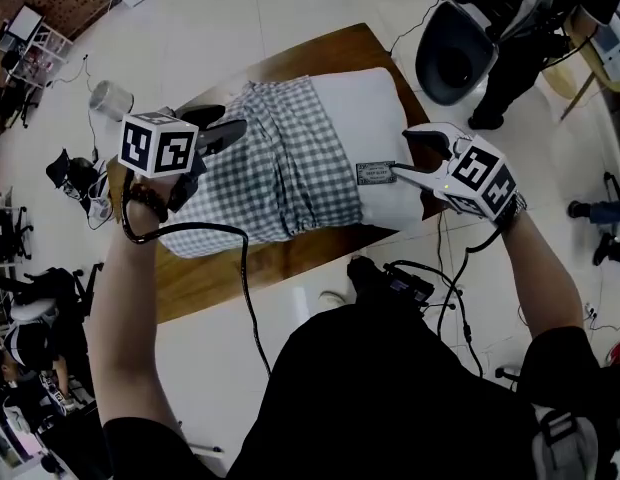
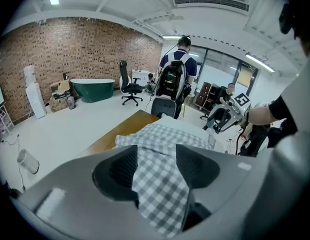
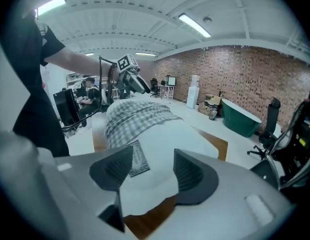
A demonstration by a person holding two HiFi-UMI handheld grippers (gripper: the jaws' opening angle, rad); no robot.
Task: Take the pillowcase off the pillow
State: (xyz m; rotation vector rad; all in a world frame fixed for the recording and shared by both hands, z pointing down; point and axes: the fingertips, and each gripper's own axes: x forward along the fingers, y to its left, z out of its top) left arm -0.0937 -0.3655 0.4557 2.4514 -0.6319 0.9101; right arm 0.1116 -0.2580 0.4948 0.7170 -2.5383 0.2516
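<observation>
On the counter: one pillow, its end by the right gripper bare. Checked pillowcase bunched over the other end, roughly halfway off. Left gripper: fingers spread above the pillowcase, pinching nothing. Right: fingers spread, empty. Outstanding, by estimate: grip, pull case clear.
</observation>
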